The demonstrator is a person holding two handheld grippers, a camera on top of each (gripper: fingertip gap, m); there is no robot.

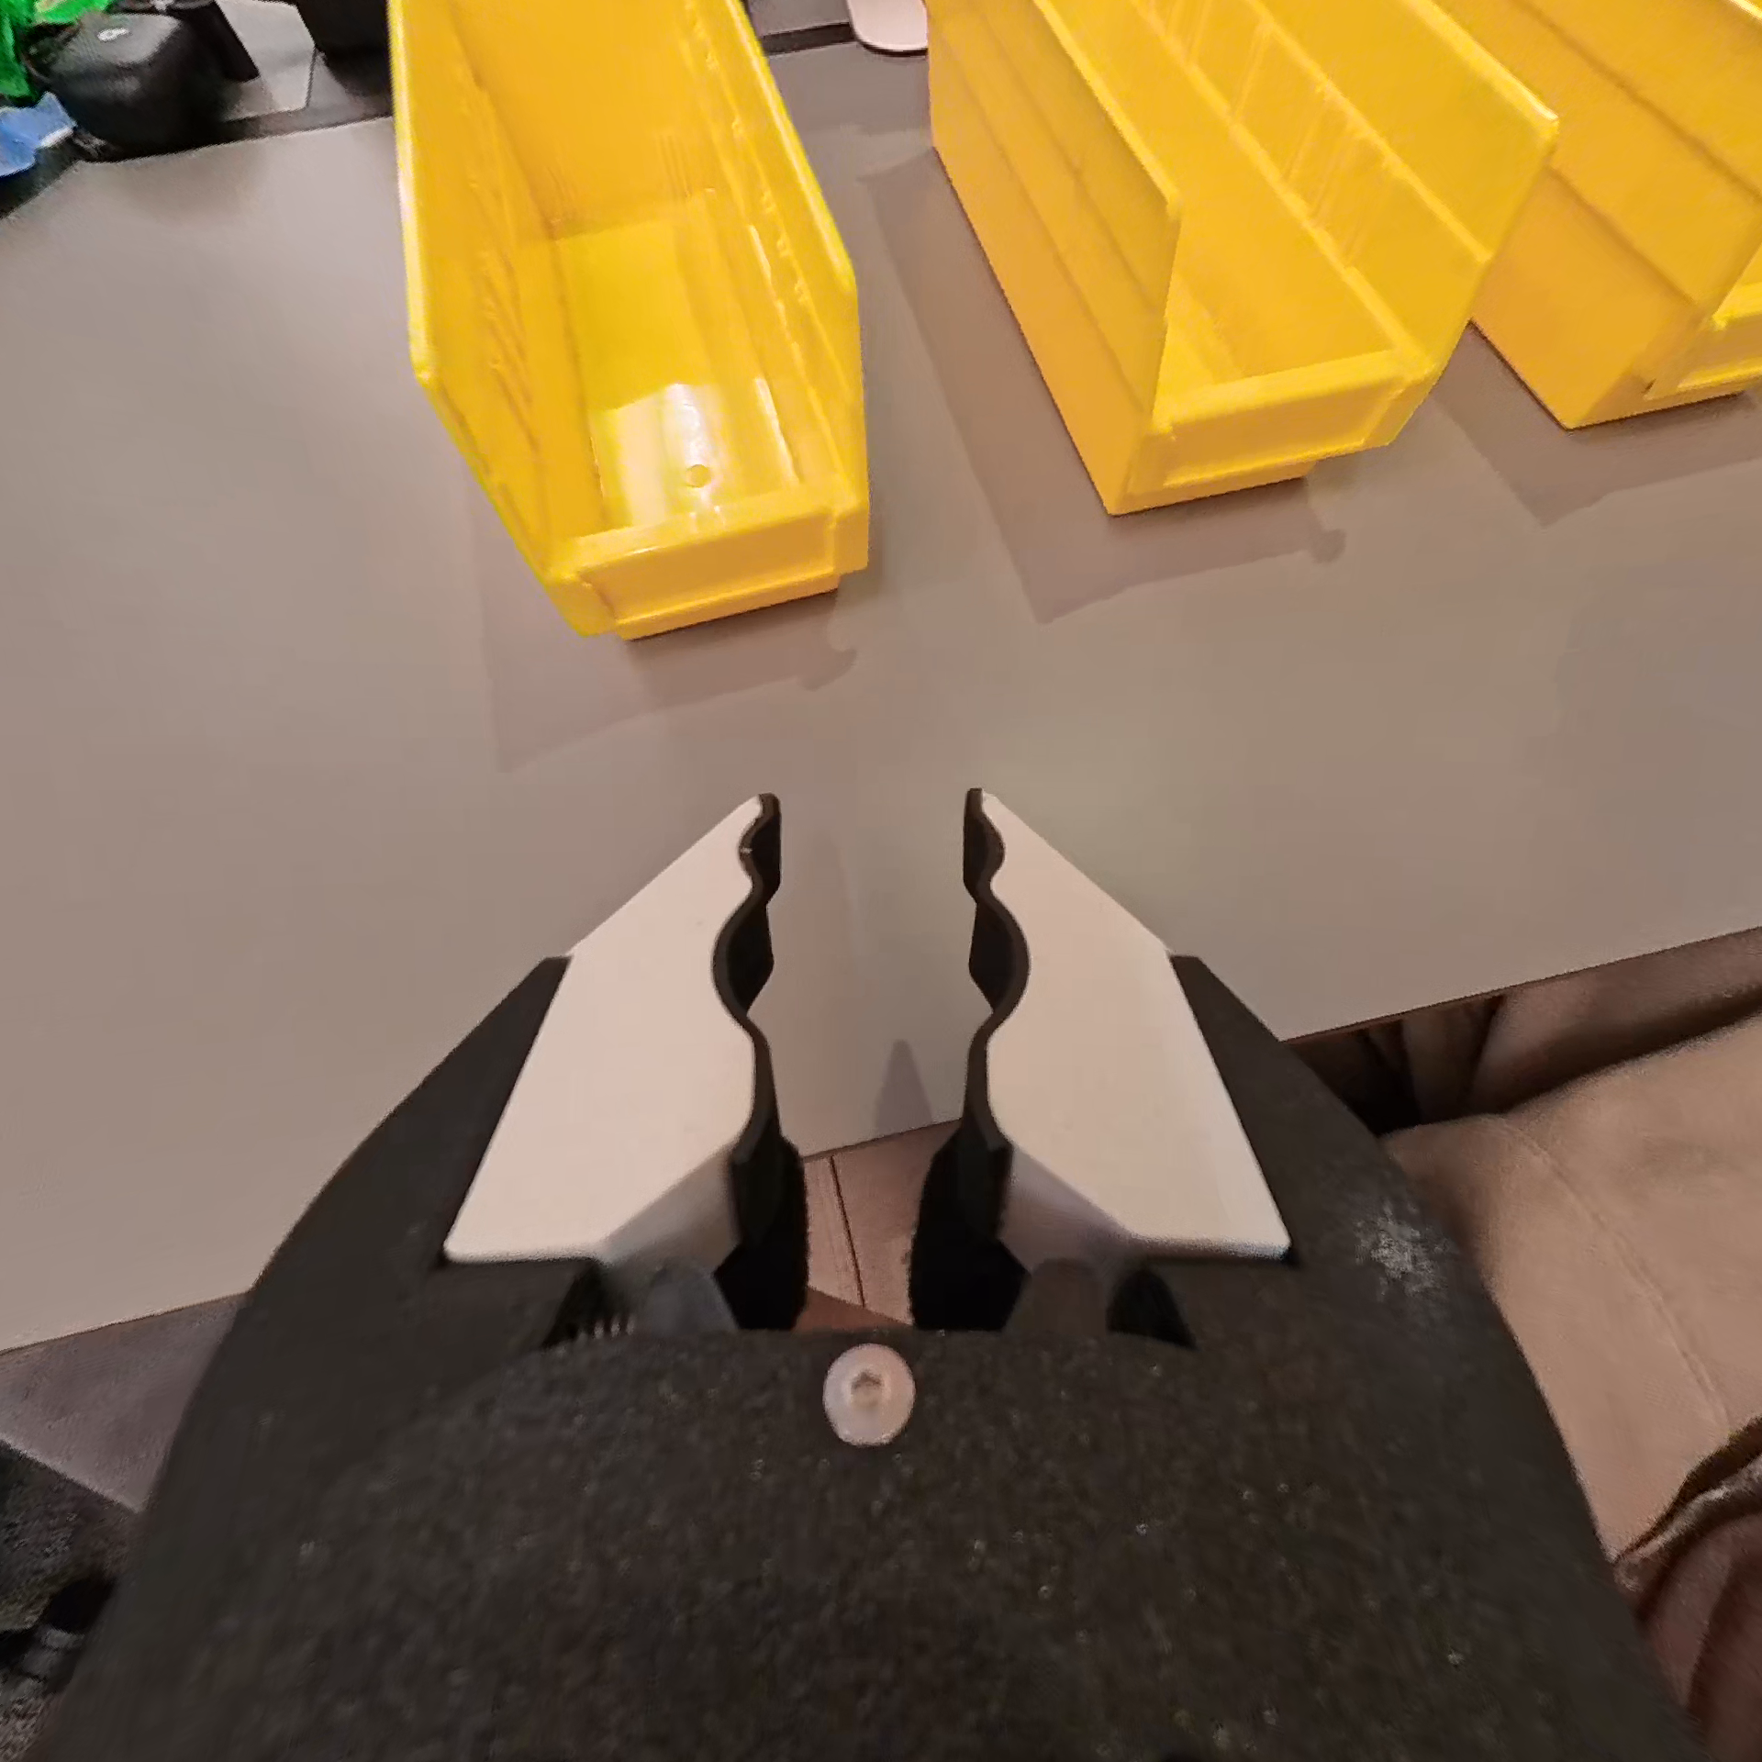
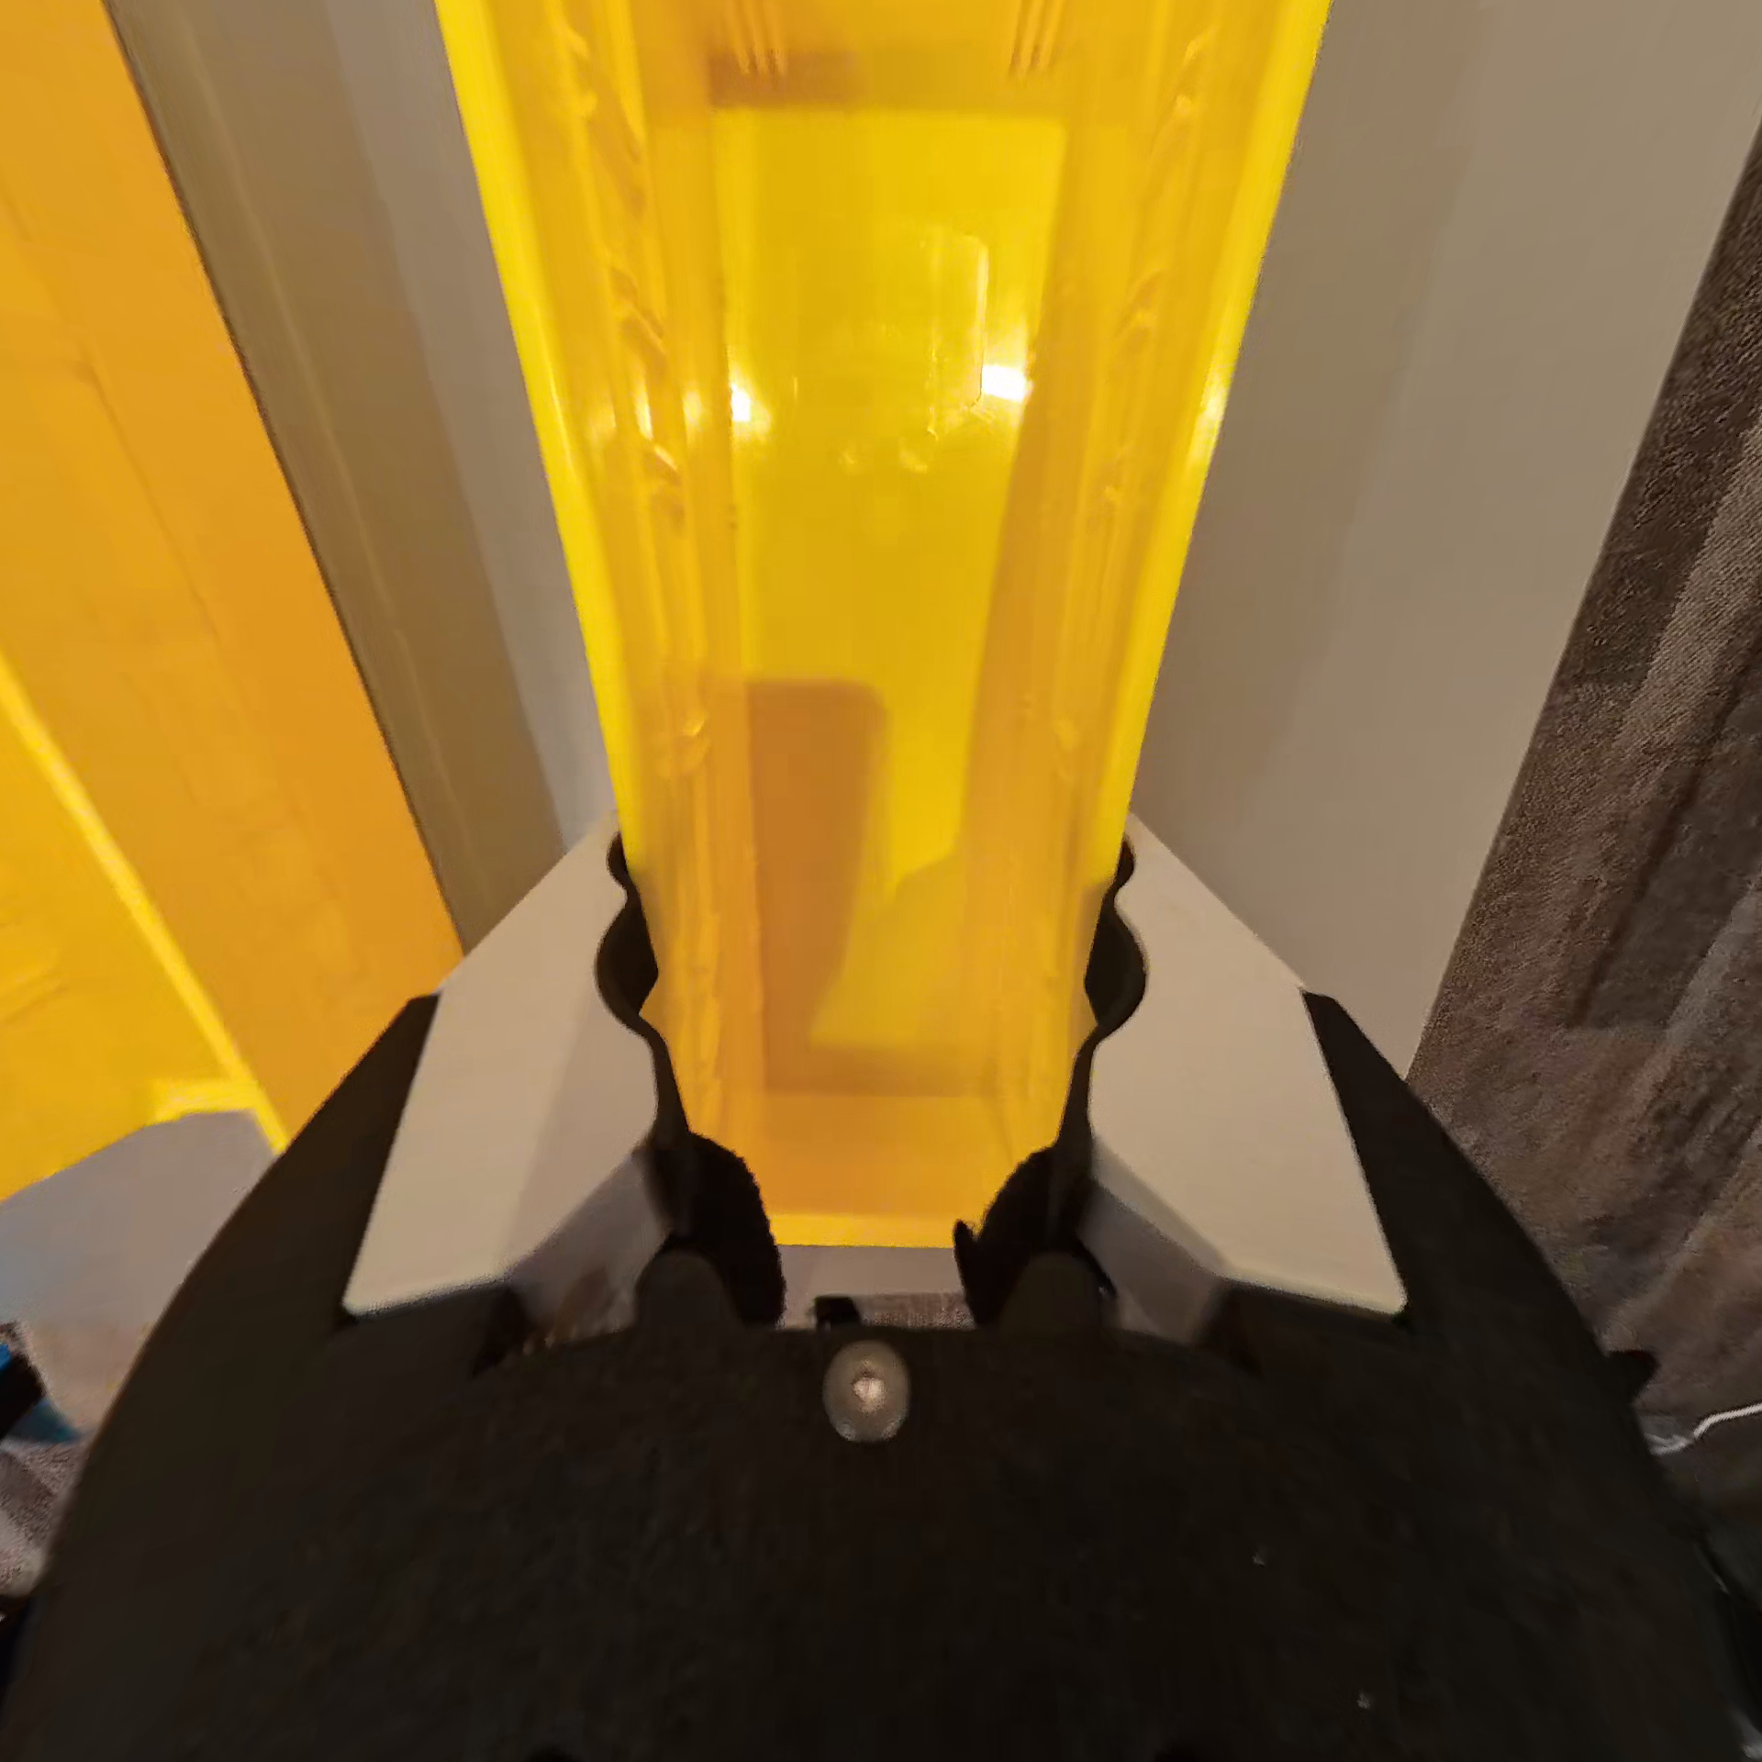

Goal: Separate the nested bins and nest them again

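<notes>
The left gripper (image 1: 872,810) hangs released over the near edge of the grey table (image 1: 238,763), its white fingers (image 1: 667,1001) with wavy black pads parted around bare tabletop and holding nothing. Ahead of it, well apart, a yellow bin (image 1: 648,315) lies lengthwise on the table with its open top up and its short end wall toward the gripper. To the right of that bin, with a strip of table between, a second bin (image 1: 1230,286) sits angled, and a third bin (image 1: 1621,238) lies just beside it at the frame's right edge; whether either holds another nested inside cannot be told. Dark bags (image 1: 133,86) sit at the far left corner beyond the table, and a person's trouser leg (image 1: 1573,1239) shows below the table edge at right. The right gripper (image 2: 870,849) is spread wide around the near end of a yellow bin (image 2: 887,429), one black pad against each long side wall, so it appears to be grasping that bin across its width. This view looks down into the bin's glossy, empty inside. Another bin (image 2: 143,572) fills the left side of this view, apart from the held one with grey table (image 2: 1335,477) between, and grey carpet (image 2: 1621,763) shows at right.
</notes>
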